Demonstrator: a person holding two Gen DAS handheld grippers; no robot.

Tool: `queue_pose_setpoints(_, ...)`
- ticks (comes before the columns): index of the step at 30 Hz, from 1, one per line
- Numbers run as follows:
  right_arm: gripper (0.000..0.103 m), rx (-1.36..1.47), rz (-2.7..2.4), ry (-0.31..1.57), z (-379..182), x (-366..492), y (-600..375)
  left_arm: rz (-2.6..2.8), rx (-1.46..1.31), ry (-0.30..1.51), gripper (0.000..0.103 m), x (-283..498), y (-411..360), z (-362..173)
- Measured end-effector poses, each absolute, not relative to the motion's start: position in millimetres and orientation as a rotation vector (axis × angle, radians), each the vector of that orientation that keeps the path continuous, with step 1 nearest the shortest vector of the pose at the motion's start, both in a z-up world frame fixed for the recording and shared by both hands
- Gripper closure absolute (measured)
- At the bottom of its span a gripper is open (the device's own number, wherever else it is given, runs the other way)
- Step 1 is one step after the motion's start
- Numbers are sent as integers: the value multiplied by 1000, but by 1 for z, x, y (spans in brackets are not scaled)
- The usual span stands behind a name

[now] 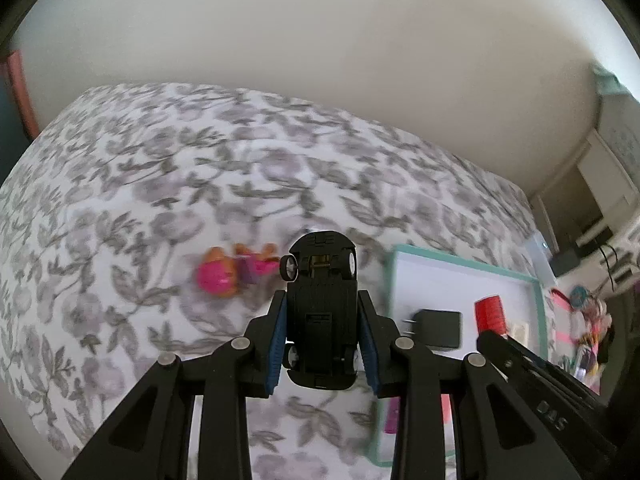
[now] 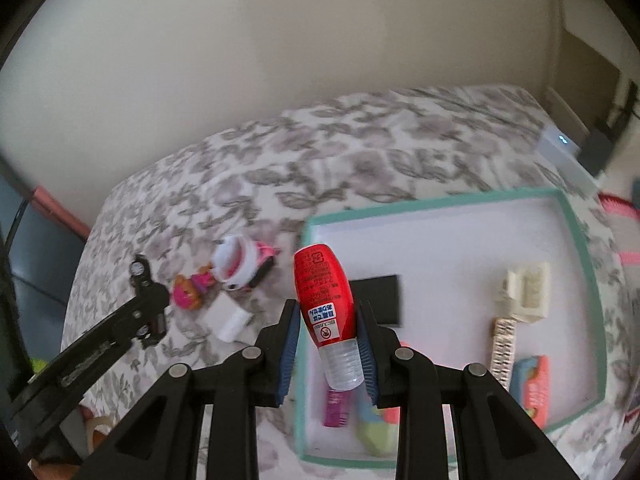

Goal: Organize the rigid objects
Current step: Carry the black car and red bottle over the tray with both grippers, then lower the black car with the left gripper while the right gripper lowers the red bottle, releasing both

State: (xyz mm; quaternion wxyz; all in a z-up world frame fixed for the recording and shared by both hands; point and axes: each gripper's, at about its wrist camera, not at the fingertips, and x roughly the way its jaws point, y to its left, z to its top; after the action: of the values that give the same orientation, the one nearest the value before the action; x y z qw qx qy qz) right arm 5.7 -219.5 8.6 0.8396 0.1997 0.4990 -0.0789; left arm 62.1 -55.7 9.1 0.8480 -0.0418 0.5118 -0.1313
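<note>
My left gripper [image 1: 322, 312] is shut on a black toy car [image 1: 321, 304], underside up, held above the floral bedspread. My right gripper [image 2: 327, 320] is shut on a red bottle [image 2: 325, 300] with a clear cap, held over the left edge of the teal-rimmed white tray [image 2: 576, 232]. The tray also shows at the right in the left wrist view [image 1: 538, 300], with a black adapter [image 1: 438, 328] in it and the red bottle [image 1: 490, 312] above it. A pink doll [image 1: 224, 274] lies on the bed left of the car.
In the tray lie a black adapter [image 2: 380, 300], a cream toy piece with a strap [image 2: 520, 296], a purple item [image 2: 336, 408], and colourful toys [image 2: 532, 388]. On the bed lie a pink-and-white toy [image 2: 240, 264], a doll [image 2: 188, 292], a white block [image 2: 228, 316]. The left gripper [image 2: 140, 304] shows at left.
</note>
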Motion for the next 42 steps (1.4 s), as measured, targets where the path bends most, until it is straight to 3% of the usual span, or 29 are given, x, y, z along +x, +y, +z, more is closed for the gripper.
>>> queue_pose_setpoints(28,73,589,-563,1046,-14,-73,-364,-528,202,1142,69,-8,-228,-22)
queue_pose_setpoints(42,73,642,-626,1112,-43,-81,-375,-498,183,1242,69,4,-213,-50)
